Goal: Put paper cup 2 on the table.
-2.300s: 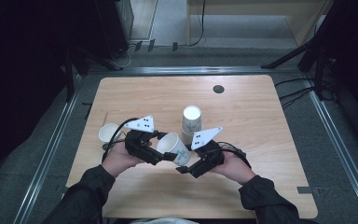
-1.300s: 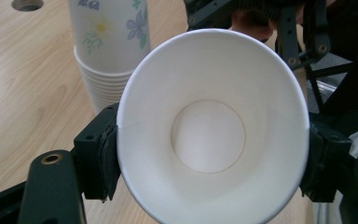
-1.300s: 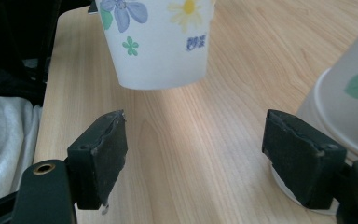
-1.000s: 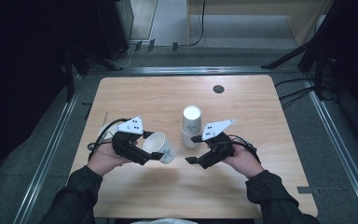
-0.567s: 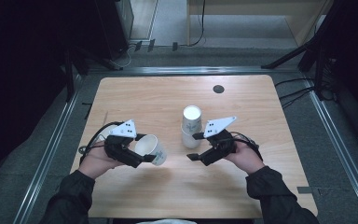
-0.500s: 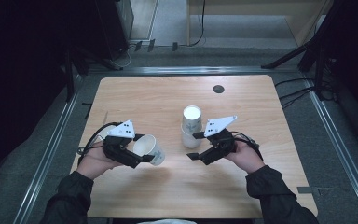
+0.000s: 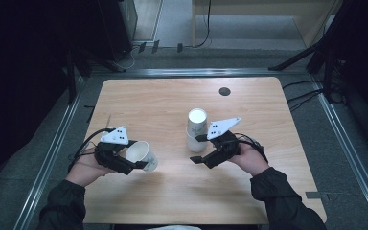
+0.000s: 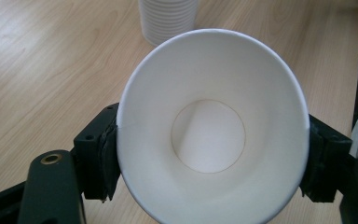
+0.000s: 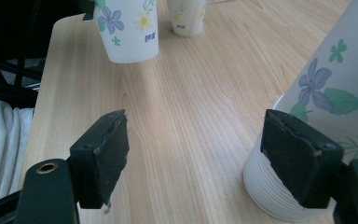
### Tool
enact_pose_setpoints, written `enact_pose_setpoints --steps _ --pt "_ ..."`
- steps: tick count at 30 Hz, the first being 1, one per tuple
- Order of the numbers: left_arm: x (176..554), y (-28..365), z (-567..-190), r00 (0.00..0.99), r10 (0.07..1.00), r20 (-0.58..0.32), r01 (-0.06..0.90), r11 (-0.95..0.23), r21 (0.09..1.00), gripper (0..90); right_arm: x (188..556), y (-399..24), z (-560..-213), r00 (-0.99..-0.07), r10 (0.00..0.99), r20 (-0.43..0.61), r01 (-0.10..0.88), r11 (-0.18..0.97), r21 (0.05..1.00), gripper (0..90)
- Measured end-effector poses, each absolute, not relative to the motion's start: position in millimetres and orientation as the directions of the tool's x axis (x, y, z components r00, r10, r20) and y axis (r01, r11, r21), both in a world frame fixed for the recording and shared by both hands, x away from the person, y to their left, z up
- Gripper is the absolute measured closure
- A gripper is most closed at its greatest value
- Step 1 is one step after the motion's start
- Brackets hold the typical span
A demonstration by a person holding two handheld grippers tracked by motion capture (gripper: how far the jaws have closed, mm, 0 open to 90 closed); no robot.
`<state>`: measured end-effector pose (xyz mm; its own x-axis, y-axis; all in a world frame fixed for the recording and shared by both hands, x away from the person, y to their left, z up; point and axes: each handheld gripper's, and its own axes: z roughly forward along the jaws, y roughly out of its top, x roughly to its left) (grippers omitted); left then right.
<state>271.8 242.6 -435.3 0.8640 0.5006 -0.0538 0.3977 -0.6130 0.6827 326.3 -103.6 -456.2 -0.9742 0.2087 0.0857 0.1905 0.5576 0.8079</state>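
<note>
While the left claw (image 8: pixel 209 163) pinches a smooth conical paper cup (image 8: pixel 212 135), the right claw (image 9: pixel 205 158) gapes.

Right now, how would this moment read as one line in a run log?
left claw: shut on paper cup, tipped sideways | right claw: open, nothing between, beside cup stack | table: wood

Counting now: two single flowered cups, first paper cup (image 9: pixel 126 28) and second paper cup (image 9: pixel 186 16). One upturned stack of cups (image 7: pixel 197 130), number inside impossible to tell. Two tools, left gripper (image 7: pixel 141 163) and right gripper (image 7: pixel 195 149). One table (image 7: pixel 172 96), one dark round plug (image 7: pixel 224 91).
</note>
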Motion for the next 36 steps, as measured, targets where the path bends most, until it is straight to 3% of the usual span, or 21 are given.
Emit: enact_pose_setpoints --steps 19,36 --pt "275 283 -451 0.836 0.547 -0.045 0.449 -0.633 0.630 22.5 326 -106 -460 -0.972 0.219 0.081 0.195 0.572 0.797 23.4" --pt "278 295 -474 0.824 0.566 -0.035 0.488 -0.677 0.551 22.0 326 -106 -462 -0.972 0.220 0.079 0.195 0.581 0.790 23.4"
